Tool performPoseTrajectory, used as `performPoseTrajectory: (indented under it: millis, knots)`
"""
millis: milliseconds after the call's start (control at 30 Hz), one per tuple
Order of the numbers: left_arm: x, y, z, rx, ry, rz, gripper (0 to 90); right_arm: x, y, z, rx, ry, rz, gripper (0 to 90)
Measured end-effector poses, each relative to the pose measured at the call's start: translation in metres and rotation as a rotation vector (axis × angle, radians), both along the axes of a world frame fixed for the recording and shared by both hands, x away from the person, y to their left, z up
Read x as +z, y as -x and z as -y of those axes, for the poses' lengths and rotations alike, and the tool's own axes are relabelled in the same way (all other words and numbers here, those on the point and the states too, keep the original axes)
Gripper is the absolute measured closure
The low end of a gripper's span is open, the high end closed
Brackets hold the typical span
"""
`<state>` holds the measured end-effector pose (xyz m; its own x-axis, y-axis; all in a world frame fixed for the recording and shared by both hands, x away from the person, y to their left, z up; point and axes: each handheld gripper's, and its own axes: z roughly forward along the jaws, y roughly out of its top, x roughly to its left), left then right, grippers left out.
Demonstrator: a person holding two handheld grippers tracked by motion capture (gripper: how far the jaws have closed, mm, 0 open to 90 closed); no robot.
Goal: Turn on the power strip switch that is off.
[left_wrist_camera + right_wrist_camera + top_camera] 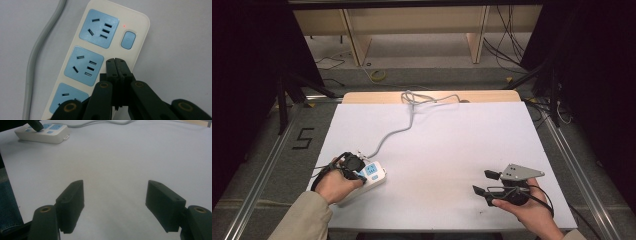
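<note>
A white power strip (140,27) with blue sockets lies at the table's front left (374,176). Its blue switch button (128,40) has a small red light (124,25) lit beside it. My left gripper (116,61) is shut with nothing between its jaws, tips over the strip's edge just below the button. In the high view the left gripper (353,163) sits on top of the strip. My right gripper (115,195) is open and holds nothing, hovering over bare table at the front right (489,182). The strip also appears far off in the right gripper view (47,135).
The strip's grey cable (399,127) runs across the white table (452,145) to a coil at the far edge (417,97). Wooden shelving (412,30) and loose cables (507,50) lie on the floor beyond the table.
</note>
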<state>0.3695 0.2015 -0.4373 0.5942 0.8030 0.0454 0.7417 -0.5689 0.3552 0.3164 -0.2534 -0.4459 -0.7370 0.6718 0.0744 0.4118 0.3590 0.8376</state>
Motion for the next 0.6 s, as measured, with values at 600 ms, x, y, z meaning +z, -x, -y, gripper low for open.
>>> performPoseTrajectory:
  millis: [600]
  knots:
    - [-0.0016, -0.0003, -0.0008, 0.005, -0.012, 0.009, 89.9, 0.0002, 0.0002, -0.0002, 0.003, 0.004, 0.0, 31.4]
